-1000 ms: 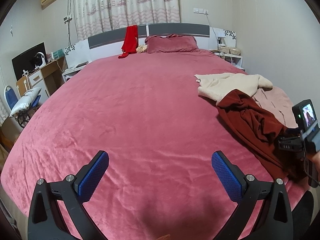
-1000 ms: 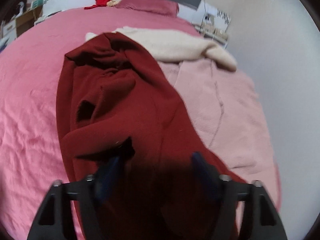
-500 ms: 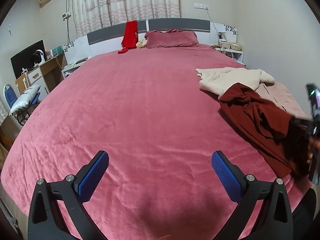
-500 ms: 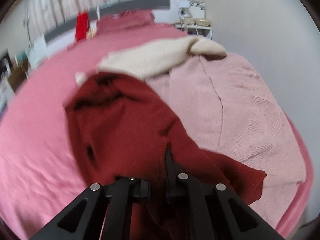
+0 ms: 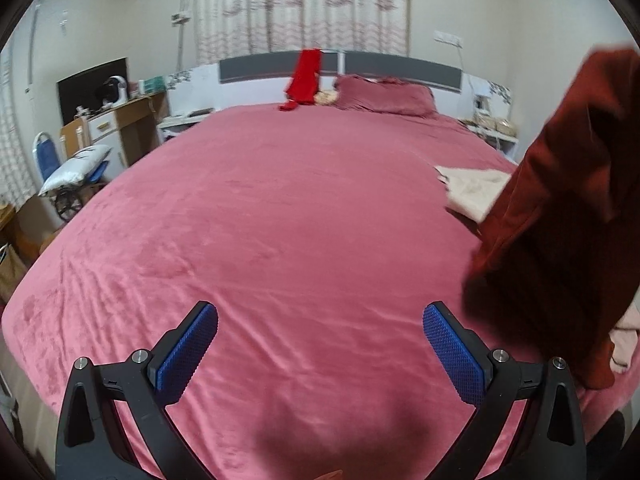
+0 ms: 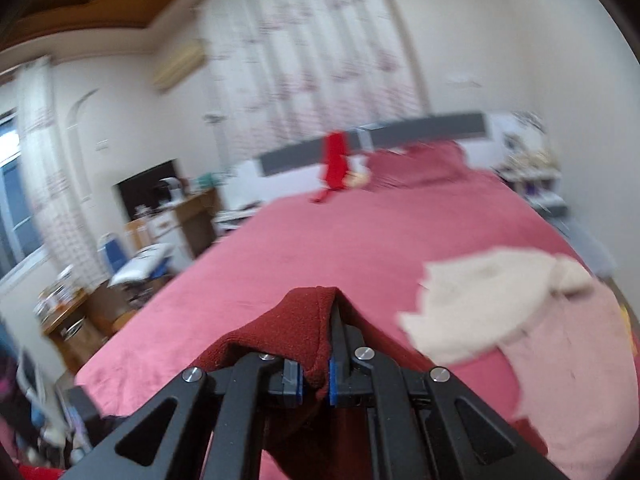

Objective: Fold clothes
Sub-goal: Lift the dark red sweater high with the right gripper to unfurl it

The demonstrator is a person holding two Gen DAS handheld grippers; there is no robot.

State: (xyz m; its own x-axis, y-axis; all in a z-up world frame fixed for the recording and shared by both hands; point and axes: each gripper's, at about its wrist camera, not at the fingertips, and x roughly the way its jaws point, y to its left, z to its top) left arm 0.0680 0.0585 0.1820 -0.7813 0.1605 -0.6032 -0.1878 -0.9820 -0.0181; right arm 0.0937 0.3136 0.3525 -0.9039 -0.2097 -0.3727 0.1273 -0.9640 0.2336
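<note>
The right gripper [image 6: 316, 376] is clamped tight on a fold of the dark red garment [image 5: 560, 208], its jaws pinched together with the cloth bunched between the blue pads [image 6: 332, 380]. The garment hangs in the air at the right edge of the bed [image 5: 280, 220], draping down in a long blurred mass, its lower end close above the bedspread. Seen from the right wrist, the fabric humps up over the fingers and falls away below them.

The left gripper [image 5: 320, 348] stands wide open with nothing between its fingers, hovering over the bare near part of the pink bedspread, just left of the hanging garment.

Behind the dark red garment a cream garment [image 6: 480, 296] lies crumpled on the bed's right side, partly resting on a pale pink garment [image 6: 572, 360] spread flat beside it. At the far end a bright red cloth [image 5: 304, 78] hangs over the grey headboard [image 5: 400, 68], next to a pillow [image 5: 384, 94] in the same pink as the bedspread. A desk [image 5: 132, 120] and a blue chair [image 5: 44, 152] stand to the left of the bed.
</note>
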